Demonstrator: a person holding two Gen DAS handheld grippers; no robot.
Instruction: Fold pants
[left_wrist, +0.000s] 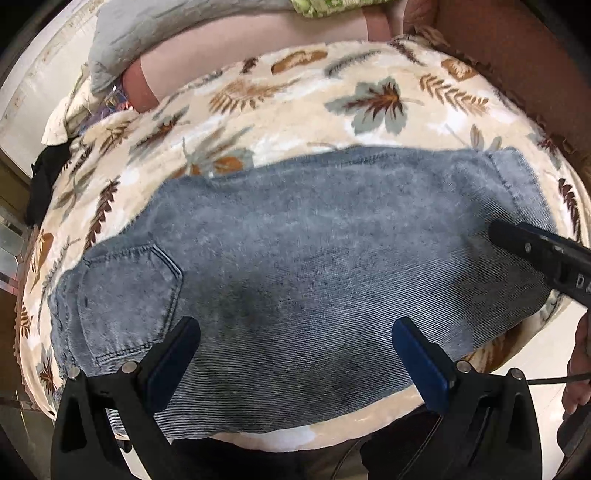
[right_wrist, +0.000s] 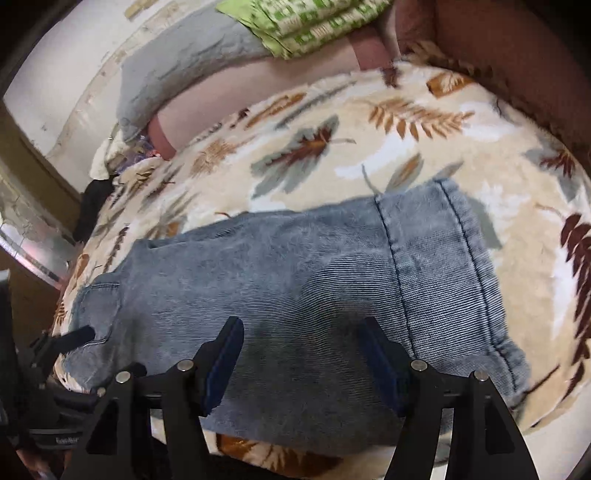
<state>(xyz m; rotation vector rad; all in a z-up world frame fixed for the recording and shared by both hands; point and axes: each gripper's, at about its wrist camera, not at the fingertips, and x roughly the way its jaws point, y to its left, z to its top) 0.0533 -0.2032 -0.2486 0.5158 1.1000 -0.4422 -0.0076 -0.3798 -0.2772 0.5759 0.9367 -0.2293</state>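
1. The pants (left_wrist: 295, 266) are seen lying flat on the blanket (left_wrist: 295, 110) of a bed, already doubled into a wide rectangle: back pocket (left_wrist: 129, 295) at the left end, hem band (right_wrist: 443, 277) at the right.
2. Left claw (left_wrist: 295, 354): spread, nothing pinched, held over the near edge of the denim.
3. Right claw (right_wrist: 299, 354): spread, empty, held above the hem end; its tip is also seen at the right of the left view.
4. Risk: only the top layer may be pinched, so the stacked layers would be split and the edges misaligned.
5. Risk: plush pile may be caught along with the denim, so the blanket would be dragged into the fold.
6. Risk: stiff denim may spring back if released uncreased.
7. Materials: heavy, faded blue twill, diagonal ribs, stitched seams. Blanket is thick, fuzzy, leaf-printed and soft underneath, so little support is given for pressing.
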